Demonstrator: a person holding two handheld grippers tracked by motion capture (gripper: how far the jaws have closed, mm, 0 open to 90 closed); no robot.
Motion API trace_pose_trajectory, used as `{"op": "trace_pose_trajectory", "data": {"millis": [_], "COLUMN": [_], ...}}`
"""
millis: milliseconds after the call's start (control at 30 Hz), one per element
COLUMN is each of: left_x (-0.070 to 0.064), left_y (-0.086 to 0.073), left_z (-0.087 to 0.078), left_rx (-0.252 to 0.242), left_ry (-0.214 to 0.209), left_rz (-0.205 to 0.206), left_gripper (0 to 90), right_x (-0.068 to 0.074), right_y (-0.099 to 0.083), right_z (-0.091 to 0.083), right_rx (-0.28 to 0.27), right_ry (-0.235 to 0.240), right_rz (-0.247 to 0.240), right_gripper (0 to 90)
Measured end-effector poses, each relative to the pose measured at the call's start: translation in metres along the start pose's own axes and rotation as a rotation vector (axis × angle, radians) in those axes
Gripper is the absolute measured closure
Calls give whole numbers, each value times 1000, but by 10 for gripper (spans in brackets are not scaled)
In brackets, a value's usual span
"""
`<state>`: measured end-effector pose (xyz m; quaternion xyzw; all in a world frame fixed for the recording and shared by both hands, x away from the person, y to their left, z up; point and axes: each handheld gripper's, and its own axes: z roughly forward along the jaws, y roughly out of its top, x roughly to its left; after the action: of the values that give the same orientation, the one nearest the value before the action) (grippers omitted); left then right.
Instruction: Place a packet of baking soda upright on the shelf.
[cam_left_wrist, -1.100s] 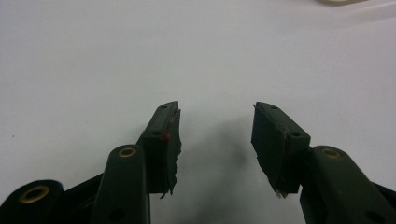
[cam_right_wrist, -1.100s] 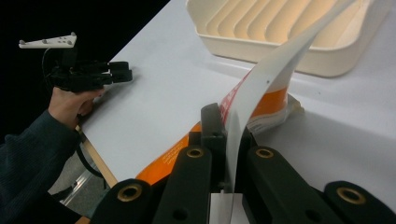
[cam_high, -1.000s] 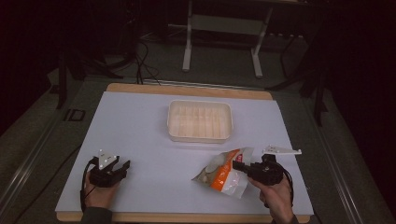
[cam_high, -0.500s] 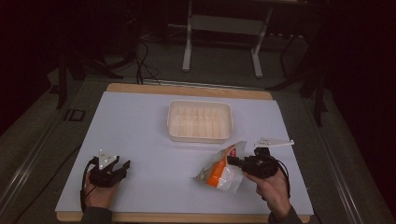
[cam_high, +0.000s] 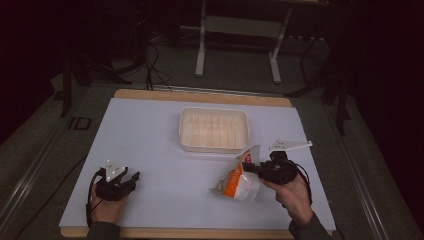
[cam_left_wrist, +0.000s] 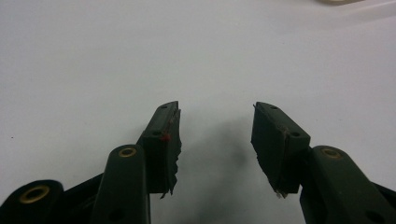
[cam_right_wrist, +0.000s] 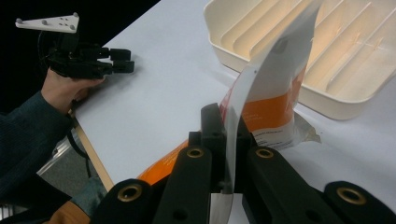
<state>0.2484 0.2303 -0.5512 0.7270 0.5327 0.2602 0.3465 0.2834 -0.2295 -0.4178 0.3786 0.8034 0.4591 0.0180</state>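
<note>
Over on the left, the left gripper (cam_high: 131, 178) is resting low on the white table (cam_high: 150, 145), its jaws standing apart with nothing between them. In the middle, toward the far side, a cream ribbed tray (cam_high: 214, 129) is sitting empty. To the right, the right gripper (cam_high: 251, 167) is pinching the top edge of an orange-and-white pouch (cam_high: 238, 181), whose lower end is touching the table just near the tray's front corner.
</note>
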Motion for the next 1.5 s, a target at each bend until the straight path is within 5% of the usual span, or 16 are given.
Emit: {"op": "trace_pose_trajectory", "data": {"millis": [833, 1500], "left_x": [0, -1], "left_y": [0, 1], "left_z": [0, 1], "left_rx": [2, 5], "left_ry": [-8, -10], "left_rz": [8, 12], "left_gripper": [523, 523], "right_x": [-3, -5], "right_y": [32, 55], "right_z": [-14, -23], "right_rx": [82, 66], "right_ry": [-97, -126], "right_rz": [-100, -117], "right_gripper": [900, 900]}}
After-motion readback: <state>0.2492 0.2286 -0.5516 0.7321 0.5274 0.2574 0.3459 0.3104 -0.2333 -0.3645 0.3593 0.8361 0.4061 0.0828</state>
